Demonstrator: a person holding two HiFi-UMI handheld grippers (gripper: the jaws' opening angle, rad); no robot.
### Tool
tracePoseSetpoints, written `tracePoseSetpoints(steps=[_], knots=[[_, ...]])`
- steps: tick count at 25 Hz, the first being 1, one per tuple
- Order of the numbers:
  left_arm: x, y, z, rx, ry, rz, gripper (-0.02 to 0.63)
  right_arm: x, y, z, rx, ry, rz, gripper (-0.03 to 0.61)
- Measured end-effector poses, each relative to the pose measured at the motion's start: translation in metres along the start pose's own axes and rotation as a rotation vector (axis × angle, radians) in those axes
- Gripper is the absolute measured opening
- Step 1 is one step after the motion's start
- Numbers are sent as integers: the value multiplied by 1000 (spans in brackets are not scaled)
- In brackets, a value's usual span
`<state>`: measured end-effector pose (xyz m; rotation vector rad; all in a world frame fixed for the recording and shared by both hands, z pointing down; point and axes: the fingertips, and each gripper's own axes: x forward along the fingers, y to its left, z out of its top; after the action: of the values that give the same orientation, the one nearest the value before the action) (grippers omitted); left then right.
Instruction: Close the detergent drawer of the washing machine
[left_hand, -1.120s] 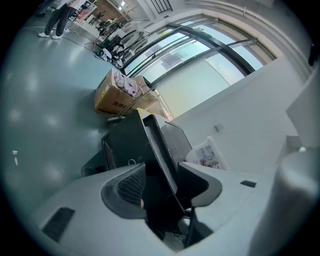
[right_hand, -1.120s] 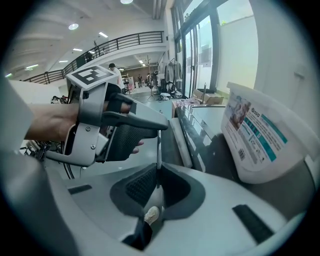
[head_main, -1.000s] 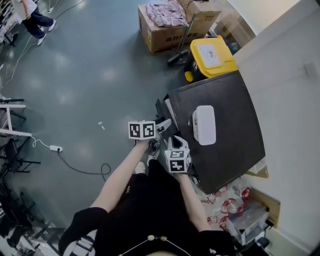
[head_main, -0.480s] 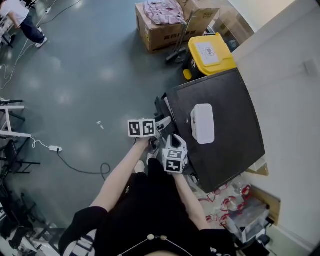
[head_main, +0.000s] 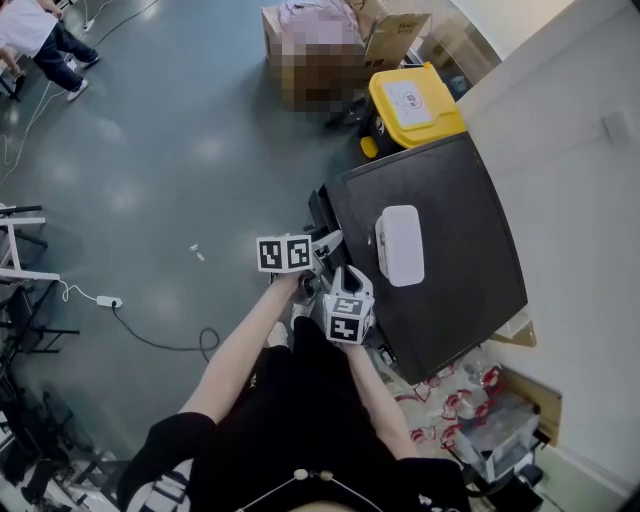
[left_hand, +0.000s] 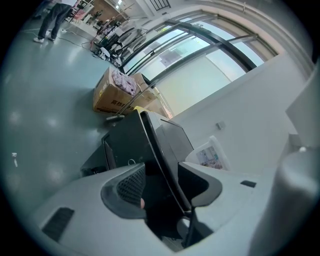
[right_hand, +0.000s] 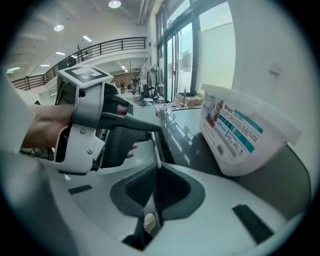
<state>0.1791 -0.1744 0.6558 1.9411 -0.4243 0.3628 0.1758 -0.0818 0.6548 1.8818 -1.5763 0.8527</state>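
The dark washing machine (head_main: 460, 200) stands by the wall with a white tub (head_main: 399, 245) on its top. A dark drawer panel (head_main: 320, 207) juts out from the top of its front, also seen as the drawer panel (left_hand: 107, 152) in the left gripper view. My left gripper (head_main: 327, 241) hovers at that front corner. Its jaws are open, and the machine's top front edge (left_hand: 160, 150) runs between them untouched. My right gripper (head_main: 352, 282) sits just behind it along the same edge. The right gripper (right_hand: 157, 172) has its jaws together with nothing held.
A yellow-lidded bin (head_main: 410, 105) and a cardboard box (head_main: 310, 50) stand beyond the machine. A power strip with cable (head_main: 110, 300) lies on the grey floor at left, near metal racks (head_main: 20, 240). A person (head_main: 35, 35) stands far off. Clutter (head_main: 480, 400) fills the corner by the wall.
The right gripper has rolled a little where it sits at the machine's front edge. The left gripper has kept still. The head view has drifted slightly.
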Motion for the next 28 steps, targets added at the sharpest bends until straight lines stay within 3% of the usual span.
tracePoseSetpoints(steps=[5,20,26,28], knots=[[4,-3,5,-29,-9,-15,195,1,-5,4,36,1,-32,35],[8,0,5,-55,-24,12,195,1,-8,3,-3,-38,-137,37],[7,-1,6,-102,-29,-38,195,-6,-7,11,-122,-53,-154,43],[8,-1,6,-109,-28,-47,199,-7,-6,15,-161,-61,-142,82]])
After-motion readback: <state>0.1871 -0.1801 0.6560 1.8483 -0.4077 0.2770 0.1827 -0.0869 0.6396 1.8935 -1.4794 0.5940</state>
